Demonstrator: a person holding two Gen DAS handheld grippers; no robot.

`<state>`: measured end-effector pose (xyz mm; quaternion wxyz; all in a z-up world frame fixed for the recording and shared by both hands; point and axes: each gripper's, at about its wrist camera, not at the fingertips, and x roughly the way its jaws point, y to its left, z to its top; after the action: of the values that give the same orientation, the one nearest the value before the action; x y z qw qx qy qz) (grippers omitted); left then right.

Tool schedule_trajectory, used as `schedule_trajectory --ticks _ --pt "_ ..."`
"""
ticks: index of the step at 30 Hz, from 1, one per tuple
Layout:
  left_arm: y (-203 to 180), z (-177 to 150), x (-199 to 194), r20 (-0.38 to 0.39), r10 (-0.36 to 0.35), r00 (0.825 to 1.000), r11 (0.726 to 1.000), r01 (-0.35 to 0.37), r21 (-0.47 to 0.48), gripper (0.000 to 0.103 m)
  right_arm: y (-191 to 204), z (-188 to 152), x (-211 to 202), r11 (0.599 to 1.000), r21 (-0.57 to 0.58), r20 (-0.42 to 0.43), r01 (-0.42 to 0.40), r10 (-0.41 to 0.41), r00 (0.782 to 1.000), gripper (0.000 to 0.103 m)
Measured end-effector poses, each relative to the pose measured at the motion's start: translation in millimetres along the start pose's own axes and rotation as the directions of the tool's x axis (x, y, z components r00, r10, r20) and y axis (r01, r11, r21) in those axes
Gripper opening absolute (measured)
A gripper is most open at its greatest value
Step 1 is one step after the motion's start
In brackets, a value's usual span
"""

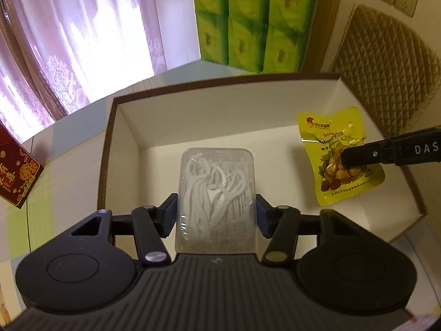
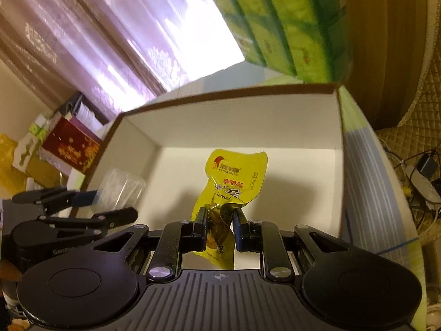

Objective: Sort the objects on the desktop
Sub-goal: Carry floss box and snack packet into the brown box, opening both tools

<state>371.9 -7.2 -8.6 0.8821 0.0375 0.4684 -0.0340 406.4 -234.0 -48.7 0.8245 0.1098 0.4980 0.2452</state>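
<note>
I am holding both loads over the open box [image 1: 110, 149], left tongs [image 1: 216, 215] pinching the clear case of floss picks [image 1: 216, 193], right tongs [image 2: 219, 222] pinching the yellow snack pouch [image 2: 234, 176]; neither is released yet, so both drops remain.

The case [image 1: 216, 193] is clear, glossy plastic; the pouch [image 1: 337, 149] is shiny yellow foil — crinkled; the box [image 1: 226, 121] is matt white card inside, brown outside; both grippers [image 1: 216, 215] [image 2: 219, 224] are matt black plastic — ribbed bodies, metal rivets.
</note>
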Motion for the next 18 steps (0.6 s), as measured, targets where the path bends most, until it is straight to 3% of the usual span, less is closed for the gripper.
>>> schedule_trajectory --ticks 9,18 --pt "-3.7 7.0 42.8 -0.113 -0.027 0.993 1.000 0.026 -0.008 0.052 4.0 -4.5 38.2 0.997 -0.050 -0.146 0.054 -0.061 0.987 0.016" --pt "-6.7 3.5 67.3 -0.201 -0.053 0.978 0.998 0.048 -0.029 0.052 3.3 -3.8 47.4 0.997 -0.040 -0.181 0.073 -0.079 0.980 0.016"
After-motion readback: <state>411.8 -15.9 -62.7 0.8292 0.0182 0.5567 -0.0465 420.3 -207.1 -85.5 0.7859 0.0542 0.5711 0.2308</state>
